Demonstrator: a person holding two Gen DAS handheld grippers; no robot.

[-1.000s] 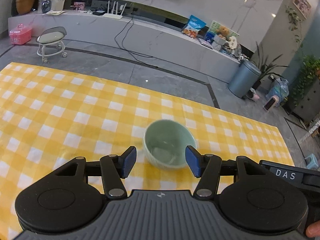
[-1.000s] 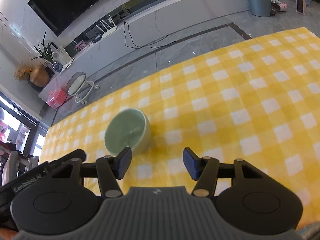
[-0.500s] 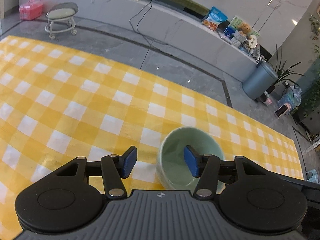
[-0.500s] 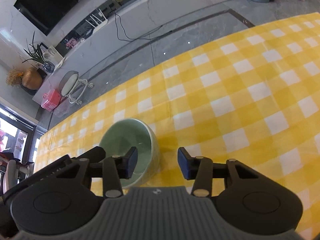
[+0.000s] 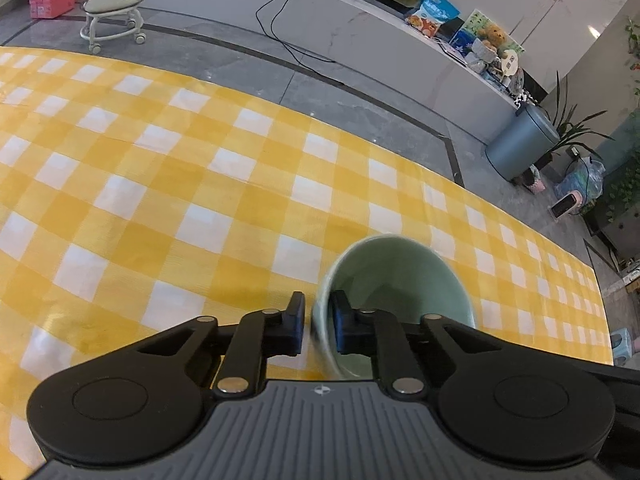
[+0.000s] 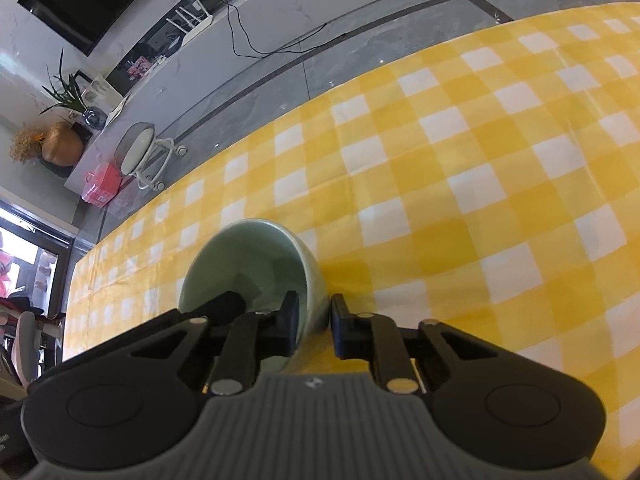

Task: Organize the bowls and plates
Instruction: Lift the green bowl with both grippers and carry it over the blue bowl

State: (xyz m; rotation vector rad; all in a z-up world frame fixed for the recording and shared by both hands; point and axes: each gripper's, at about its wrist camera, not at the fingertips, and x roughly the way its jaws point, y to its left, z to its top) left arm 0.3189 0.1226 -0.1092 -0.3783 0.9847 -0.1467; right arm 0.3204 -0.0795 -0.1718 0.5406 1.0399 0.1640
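**Both grips straddle the bowl's wall from opposite sides**

My left fingers [image 5: 318,322] have just closed on the green bowl [image 5: 404,276] at its left wall; my right fingers [image 6: 314,320] have closed on its right wall. The bowl sits between them on the checked desk [image 5: 160,184], so lifting needs both hands level.

a yellow-and-white checked tablecloth [image 5: 248,184] covers the table, with a green bowl [image 5: 404,276] on it.
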